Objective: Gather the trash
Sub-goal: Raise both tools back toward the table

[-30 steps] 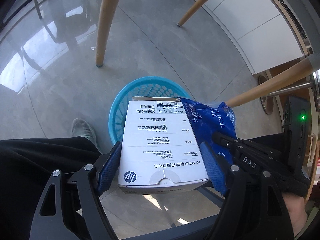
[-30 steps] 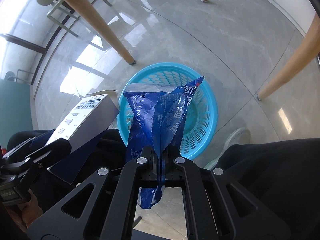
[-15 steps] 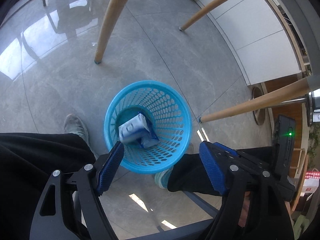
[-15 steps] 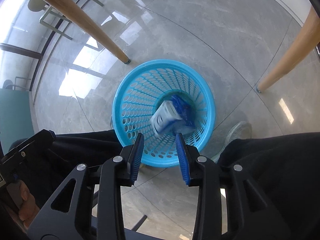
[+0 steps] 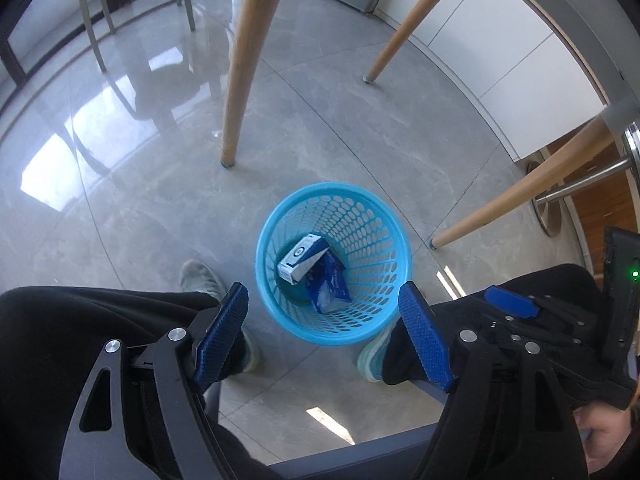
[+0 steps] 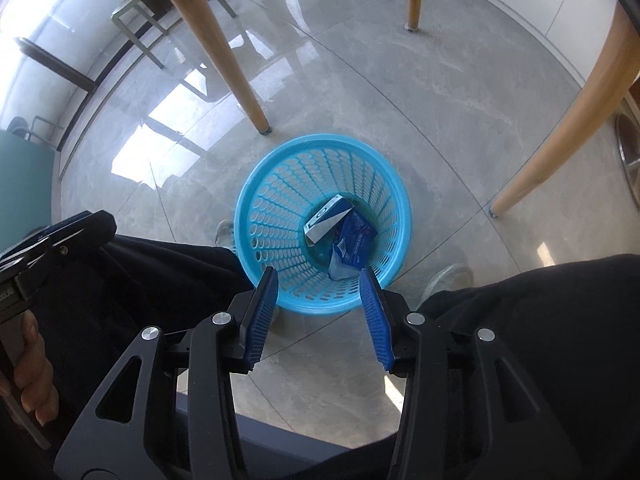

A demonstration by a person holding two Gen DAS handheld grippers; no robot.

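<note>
Lying in blue basket [image 5: 400, 236]: white box [image 5: 302, 258], blue wrapper [image 5: 330, 280]. Left claw [image 5: 324, 308] spread, empty; right claw [image 6: 320, 284] just opened, empty.

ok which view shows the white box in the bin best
The left wrist view: the white box lies unobstructed, printed face up, in the blue basket. The right wrist view shows the box too, just as clear but more edge-on.

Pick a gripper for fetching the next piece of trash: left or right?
Near toss-up, slight edge left. Box and wrapper lie in the basket; both grippers are empty. Left gripper stands wider; right gripper, jaws just opening, is narrower.
</note>
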